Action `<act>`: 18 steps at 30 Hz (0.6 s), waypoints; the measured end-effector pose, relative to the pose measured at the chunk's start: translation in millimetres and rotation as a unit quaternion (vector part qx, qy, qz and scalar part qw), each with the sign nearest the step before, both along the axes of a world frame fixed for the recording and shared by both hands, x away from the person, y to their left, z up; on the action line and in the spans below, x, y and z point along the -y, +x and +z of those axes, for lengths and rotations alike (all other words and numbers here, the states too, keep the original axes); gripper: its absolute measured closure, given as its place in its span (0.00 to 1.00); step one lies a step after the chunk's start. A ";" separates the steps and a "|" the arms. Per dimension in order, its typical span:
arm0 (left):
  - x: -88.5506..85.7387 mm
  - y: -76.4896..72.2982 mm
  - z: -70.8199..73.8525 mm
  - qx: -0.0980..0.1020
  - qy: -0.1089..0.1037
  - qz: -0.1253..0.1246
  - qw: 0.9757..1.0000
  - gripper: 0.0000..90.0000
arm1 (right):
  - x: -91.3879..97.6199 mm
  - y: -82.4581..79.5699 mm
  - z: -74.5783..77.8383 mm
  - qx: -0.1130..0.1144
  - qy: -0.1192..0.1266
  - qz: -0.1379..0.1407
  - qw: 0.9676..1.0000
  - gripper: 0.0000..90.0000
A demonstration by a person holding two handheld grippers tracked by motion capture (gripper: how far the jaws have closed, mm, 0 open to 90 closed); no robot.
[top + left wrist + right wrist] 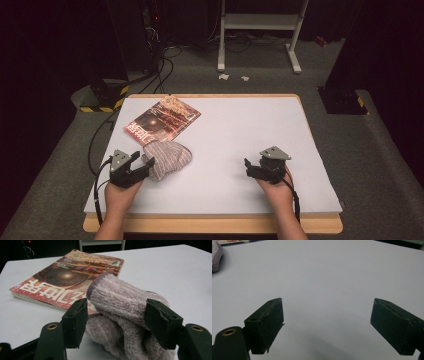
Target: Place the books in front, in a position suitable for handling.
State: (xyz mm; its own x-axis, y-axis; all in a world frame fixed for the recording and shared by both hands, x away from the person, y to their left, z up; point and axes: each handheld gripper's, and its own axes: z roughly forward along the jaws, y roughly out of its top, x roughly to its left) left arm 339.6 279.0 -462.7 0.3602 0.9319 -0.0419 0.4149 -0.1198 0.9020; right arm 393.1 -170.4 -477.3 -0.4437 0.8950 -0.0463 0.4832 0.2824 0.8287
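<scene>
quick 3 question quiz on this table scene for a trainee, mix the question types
1. True or false: the fuzzy sock lies partly on the magazine.
2. Which hand-held gripper has the sock between its jaws? A) left B) right
3. Fill in: the right hand-held gripper has only bare ____ between its jaws.

Key:
1. True; its cuff overlaps the magazine's near corner.
2. A; the left hand-held gripper straddles it, with no clear squeeze.
3. Table.
</scene>
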 end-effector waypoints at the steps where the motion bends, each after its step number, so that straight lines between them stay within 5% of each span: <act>1: 0.0 0.0 0.0 0.000 0.000 0.000 1.000 0.39 | 1.9 0.3 0.3 -0.001 0.000 0.000 1.000 0.12; 11: 2.2 3.1 0.7 -0.009 0.009 -0.013 1.000 0.37 | 17.6 4.2 -2.5 -0.014 0.028 -0.015 0.999 0.15; 18: 4.8 3.8 1.2 -0.006 0.017 -0.025 1.000 0.33 | 13.8 5.5 -6.8 -0.021 0.017 -0.001 1.000 0.11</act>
